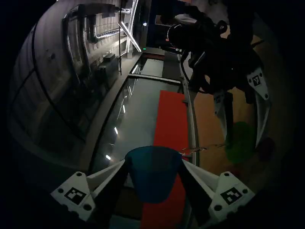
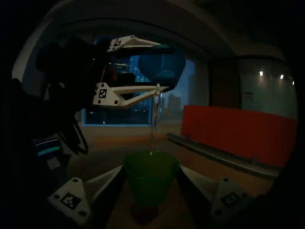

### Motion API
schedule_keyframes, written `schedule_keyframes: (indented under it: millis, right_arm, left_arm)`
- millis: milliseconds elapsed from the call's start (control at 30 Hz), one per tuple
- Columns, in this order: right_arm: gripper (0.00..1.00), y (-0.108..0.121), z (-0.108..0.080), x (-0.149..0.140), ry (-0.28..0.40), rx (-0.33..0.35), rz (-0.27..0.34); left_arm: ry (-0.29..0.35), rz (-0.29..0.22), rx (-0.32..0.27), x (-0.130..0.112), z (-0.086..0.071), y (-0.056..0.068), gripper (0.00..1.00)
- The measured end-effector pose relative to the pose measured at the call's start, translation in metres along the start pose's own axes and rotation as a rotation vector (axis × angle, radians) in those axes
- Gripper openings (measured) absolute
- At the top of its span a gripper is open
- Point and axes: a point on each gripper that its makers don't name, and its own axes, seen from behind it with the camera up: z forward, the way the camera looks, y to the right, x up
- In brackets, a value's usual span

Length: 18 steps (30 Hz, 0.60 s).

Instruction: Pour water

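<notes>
— What does the right gripper view give you?

— A thin stream of water [image 2: 155,110] falls from the tipped translucent blue plastic cup [image 2: 162,65] in the upper middle of the frame. It drops into the translucent green plastic cup [image 2: 150,181] at the bottom centre.

— Who holds which?

— The left gripper [image 2: 163,66] lies turned on its side, with one white finger above the blue cup and one below, both pressed against it. The right gripper [image 2: 150,170] clamps the green cup, which stands upright.

— And the left gripper view?

— It looks along the blue cup to a long red strip [image 1: 171,118] running up the middle. The green cup hangs between white fingers at right, above a brown wooden surface [image 1: 207,126].

— What else is around?

— There is a dusk-lit window [image 2: 114,110] behind the pour. The room is very dim.

— And the hands?

— Dark bulk sits behind each far gripper, too murky to read a grip.
</notes>
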Motion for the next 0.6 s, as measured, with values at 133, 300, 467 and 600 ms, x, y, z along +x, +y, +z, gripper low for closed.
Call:
schedule_keyframes:
  millis: [133,300,467,600]
  right_arm:
    - [1.00,0.0007,0.0005,0.0002,0.002,-0.001,0.001]
    - [1.00,0.0010,0.0006,0.0005,0.004,-0.001,0.001]
    - [1.00,0.0008,0.0002,0.0019,0.007,-0.001,0.001]
    - [1.00,0.0013,-0.0002,0.0014,0.007,-0.002,0.000]
  left_arm:
    - [0.002,0.021,0.000,0.0011,0.0011,-0.0007,0.86]
    - [0.006,0.049,0.003,0.0035,0.0032,-0.0033,0.86]
    - [0.006,0.075,0.004,0.0061,0.0040,-0.0076,0.86]
    - [0.008,0.093,0.005,0.0085,0.0030,-0.0089,0.86]
